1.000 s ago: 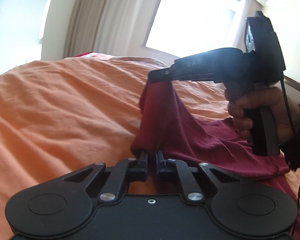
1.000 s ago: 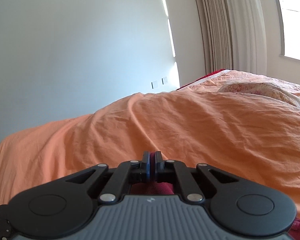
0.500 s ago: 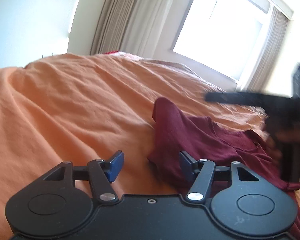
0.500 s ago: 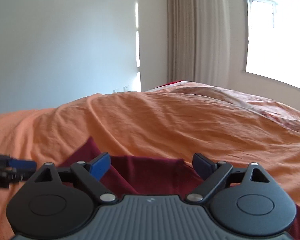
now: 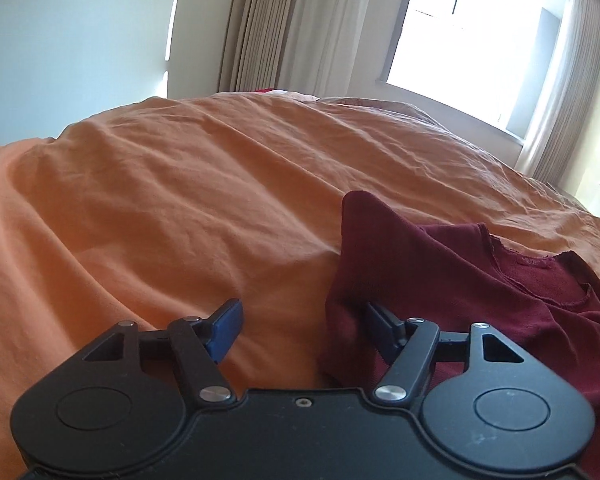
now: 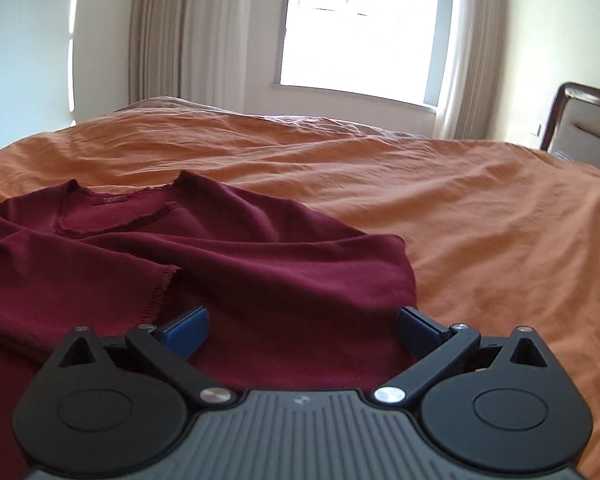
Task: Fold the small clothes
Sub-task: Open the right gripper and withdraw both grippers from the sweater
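Stretching wide ahead and left of the left gripper (image 5: 302, 330), the orange bedspread (image 5: 188, 200) lies bare; its fingers stand apart, gripping nothing, the right finger against a raised fold of the maroon shirt (image 5: 452, 264). Right gripper (image 6: 302, 328) likewise spread, shirt (image 6: 236, 248) spread ahead and between its fingers, hem edge just beside the right finger.
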A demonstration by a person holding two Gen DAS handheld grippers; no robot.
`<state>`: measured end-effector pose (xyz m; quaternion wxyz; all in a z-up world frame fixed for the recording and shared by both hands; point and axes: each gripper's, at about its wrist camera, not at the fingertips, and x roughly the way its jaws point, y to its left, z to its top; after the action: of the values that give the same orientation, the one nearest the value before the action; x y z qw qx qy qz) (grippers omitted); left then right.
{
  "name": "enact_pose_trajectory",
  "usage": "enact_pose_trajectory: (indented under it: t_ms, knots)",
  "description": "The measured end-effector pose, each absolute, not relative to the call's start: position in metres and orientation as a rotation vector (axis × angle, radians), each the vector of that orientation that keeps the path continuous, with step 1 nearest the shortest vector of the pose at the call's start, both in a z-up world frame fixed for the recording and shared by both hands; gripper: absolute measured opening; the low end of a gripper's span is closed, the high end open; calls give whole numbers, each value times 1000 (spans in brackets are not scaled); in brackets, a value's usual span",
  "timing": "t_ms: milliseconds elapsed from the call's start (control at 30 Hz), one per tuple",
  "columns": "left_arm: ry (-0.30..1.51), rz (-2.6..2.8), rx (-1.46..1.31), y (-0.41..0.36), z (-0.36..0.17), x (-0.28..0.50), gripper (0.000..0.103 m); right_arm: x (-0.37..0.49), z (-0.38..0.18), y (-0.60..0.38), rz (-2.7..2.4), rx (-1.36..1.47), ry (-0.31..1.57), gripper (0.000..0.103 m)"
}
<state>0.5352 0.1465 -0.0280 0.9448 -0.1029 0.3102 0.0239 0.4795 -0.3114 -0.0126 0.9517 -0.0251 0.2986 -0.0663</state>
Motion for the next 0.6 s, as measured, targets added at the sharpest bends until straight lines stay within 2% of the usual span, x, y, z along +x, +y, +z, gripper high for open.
enact_pose_trajectory:
  t_ms: [100,200,333,600]
  knots:
    - [610,36,-239,148,-21,530,79,453,-5,-323,-90,25,575,103]
    - [533,19,-244,143,-8,527,91,428,4,-321,-64,43,570,103]
    - [526,45,-172,130,-1,554,93,389,16,-328,-49,72,554,103]
    - [631,117,-128,138,-27,590,92,308,20,-345,-89,92,557,103]
